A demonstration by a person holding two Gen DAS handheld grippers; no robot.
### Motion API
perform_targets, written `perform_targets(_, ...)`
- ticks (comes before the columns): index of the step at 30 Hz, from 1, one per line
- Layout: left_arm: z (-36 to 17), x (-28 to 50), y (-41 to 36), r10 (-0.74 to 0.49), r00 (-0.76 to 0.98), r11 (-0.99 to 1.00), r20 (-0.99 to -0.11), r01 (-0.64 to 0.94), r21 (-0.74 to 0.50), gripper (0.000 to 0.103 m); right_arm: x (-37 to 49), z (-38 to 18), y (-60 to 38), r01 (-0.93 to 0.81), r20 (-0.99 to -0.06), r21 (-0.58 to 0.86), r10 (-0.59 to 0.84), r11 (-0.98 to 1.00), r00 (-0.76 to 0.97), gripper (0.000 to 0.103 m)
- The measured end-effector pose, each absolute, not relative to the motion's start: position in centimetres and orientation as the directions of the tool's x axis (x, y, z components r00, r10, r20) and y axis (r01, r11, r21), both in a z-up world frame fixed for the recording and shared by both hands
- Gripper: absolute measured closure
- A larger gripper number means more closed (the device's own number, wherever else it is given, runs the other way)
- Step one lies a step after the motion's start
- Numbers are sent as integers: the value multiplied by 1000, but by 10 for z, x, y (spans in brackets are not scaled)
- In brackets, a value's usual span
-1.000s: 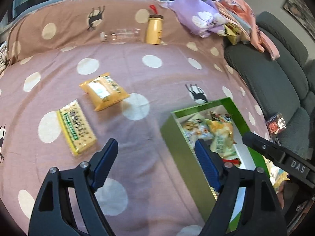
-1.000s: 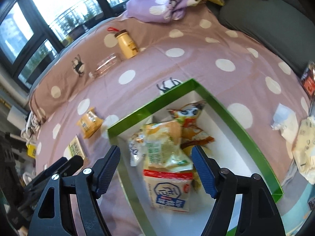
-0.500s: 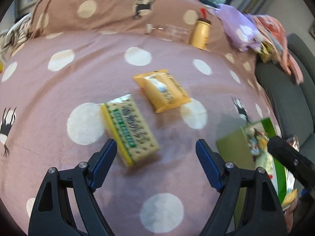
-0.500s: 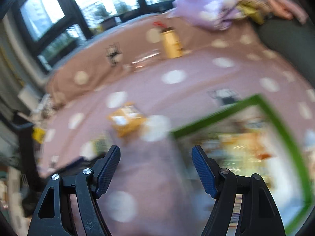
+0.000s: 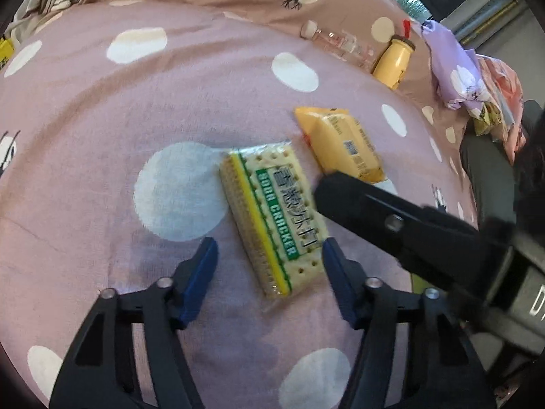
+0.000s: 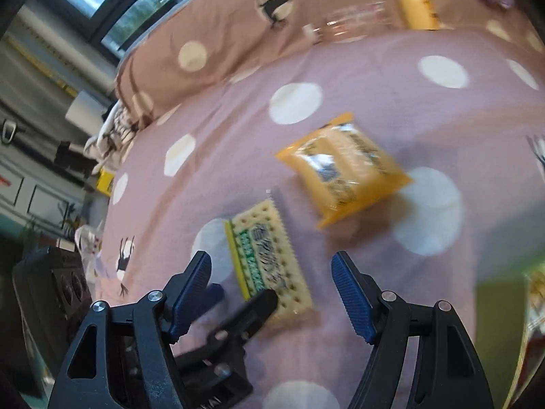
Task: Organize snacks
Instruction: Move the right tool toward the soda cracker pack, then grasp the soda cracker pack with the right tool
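Left claw (image 5: 267, 262): wide open, holding nothing. Its blue pads sit on each side of the near end of the cracker pack, not squeezing it.
Right claw (image 6: 270, 281): wide open too, holding nothing. It hangs above the near end of the same pack. In the left view one of its black fingers lies over the pack's right side.
Cracker pack (image 5: 272, 218): a flat, see-through pack of pale crackers. It has a yellow stripe and a green band. White letters say "SODA CRACKER", with big Chinese words beside them. It lies flat near the middle of the bed.
Yellow snack bag (image 5: 340, 145): puffy, with small print too tiny to read. It lies just past the cracker pack, close to it.
Bed cover (image 5: 102, 136): pink with big white dots and little black animal shapes.
Yellow bottle (image 5: 393, 63): stands at the far edge of the bed.
Clear bottle (image 5: 335, 42): lies on its side next to the yellow bottle.
Green box (image 6: 507, 334): blurry, at the right edge of the right view.
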State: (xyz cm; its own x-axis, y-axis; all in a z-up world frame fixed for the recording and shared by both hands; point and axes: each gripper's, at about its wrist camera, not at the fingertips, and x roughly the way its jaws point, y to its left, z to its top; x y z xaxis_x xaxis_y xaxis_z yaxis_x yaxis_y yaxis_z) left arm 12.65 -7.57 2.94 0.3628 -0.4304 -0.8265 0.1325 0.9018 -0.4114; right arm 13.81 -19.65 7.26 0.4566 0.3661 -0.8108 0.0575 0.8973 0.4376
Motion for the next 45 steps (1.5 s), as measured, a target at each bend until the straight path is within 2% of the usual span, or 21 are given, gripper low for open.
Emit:
perform_targets(5,26,127,-75,-436,376,899,-817,141,-415,53,150,53,-183,38,-833,436,387,899,395,33)
perform_targets(7,25,128,-75,-446,378,894,-811,150,-421,61,153,46,-178,38,-837,441,396,897,379,35)
perform_targets(12,29,123,-78,-450,392,893,-802,186,-409,65,145,47,-181,54,-838,424,370,904,401,48)
perform_targets(17,45,112,-83,-484,412,875,-772,248,-416,65,131,66,-188,75,-828,410,336,909,449,48)
perform_targets(23,82,85,-96,-540,448,840,-713,347,-418,65,88,111,-204,107,-766,402,270,909,583,48)
perform_targets(29,111,48,-123,-563,456,813,-690,457,-361,66,40,136,-231,152,-722,423,231,893,652,48)
perform_targets(35,130,16,-172,-582,449,772,-678,566,-288,67,4,148,-275,231,-734,453,214,861,644,48)
perform_targets(45,145,-8,-250,-647,362,681,-671,670,-296,67,-42,167,-344,370,-734,436,85,820,674,48)
